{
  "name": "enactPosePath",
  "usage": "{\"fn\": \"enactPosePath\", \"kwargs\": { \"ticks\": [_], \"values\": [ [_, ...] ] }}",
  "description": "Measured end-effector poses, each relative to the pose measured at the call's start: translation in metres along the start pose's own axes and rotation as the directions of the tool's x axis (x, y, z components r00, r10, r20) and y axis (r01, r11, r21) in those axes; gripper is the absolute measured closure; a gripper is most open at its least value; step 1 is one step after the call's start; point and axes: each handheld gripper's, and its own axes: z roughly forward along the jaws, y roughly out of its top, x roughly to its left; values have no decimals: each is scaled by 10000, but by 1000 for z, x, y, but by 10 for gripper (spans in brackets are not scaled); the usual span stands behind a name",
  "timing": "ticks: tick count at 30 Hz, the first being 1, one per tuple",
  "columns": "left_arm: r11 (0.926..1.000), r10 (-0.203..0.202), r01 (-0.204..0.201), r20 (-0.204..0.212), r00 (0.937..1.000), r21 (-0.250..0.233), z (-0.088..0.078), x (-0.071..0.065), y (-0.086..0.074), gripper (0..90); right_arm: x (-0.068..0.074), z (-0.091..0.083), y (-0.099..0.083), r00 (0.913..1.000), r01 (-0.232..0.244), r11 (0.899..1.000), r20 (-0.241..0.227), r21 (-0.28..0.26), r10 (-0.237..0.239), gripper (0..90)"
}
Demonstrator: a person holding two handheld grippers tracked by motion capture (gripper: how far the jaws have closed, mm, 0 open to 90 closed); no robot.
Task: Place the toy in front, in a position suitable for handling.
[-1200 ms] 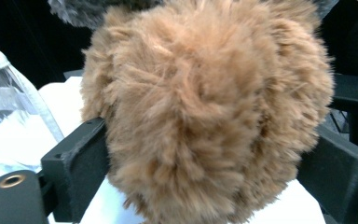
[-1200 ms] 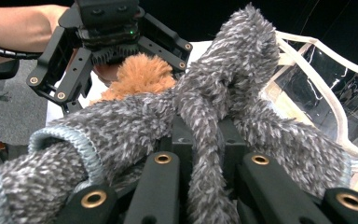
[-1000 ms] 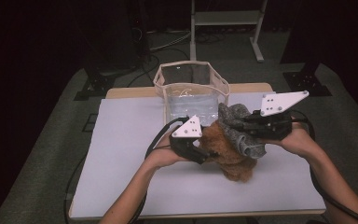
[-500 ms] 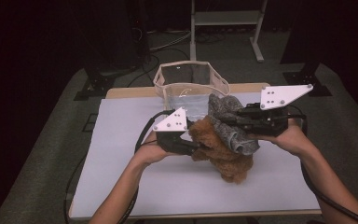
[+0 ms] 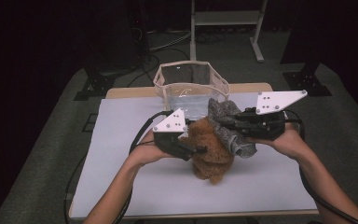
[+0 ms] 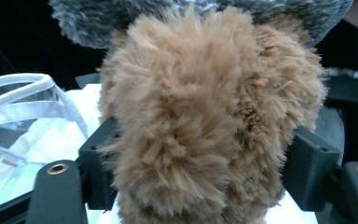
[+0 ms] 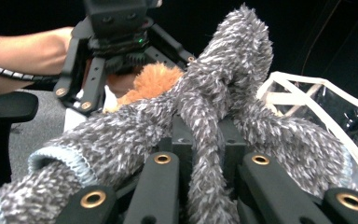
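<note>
The fluffy brown toy [image 5: 209, 151] sits mid-desk [image 5: 121, 186] between the left tongs [image 5: 196, 150], whose jaws have just opened wide and look loose around it, while the right tongs [image 5: 233, 125] pinch the grey sock [image 5: 230, 128] tight, near the clear bag [image 5: 191, 86].

- The place reads as a lab or recording studio, not a home.
- A plain white table [image 5: 121, 186] stands alone mid-frame on grey carpet [image 5: 51, 154].
- Black surroundings fill the upper left and upper right of the high view, like dark drapes or unlit walls.
- A metal stand [image 5: 226, 18] rises at the top centre, with loose cables [image 5: 168, 39] on the floor beside it.
- Dark equipment bases [image 5: 93, 86] sit at the table's far corners.
</note>
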Motion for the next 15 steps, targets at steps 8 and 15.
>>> {"fn": "enactPosePath", "kwargs": {
  "ticks": [8,15],
  "values": [
    [9983,531,-530,37,9986,-238,1,-3,6,482,9,1,31,9946,878,9961,-561,125,-870,804],
    [9990,238,-234,103,9997,-371,2,1,3,495,10,3,31,9920,1196,9903,-492,710,-1163,802]
  ]
}}
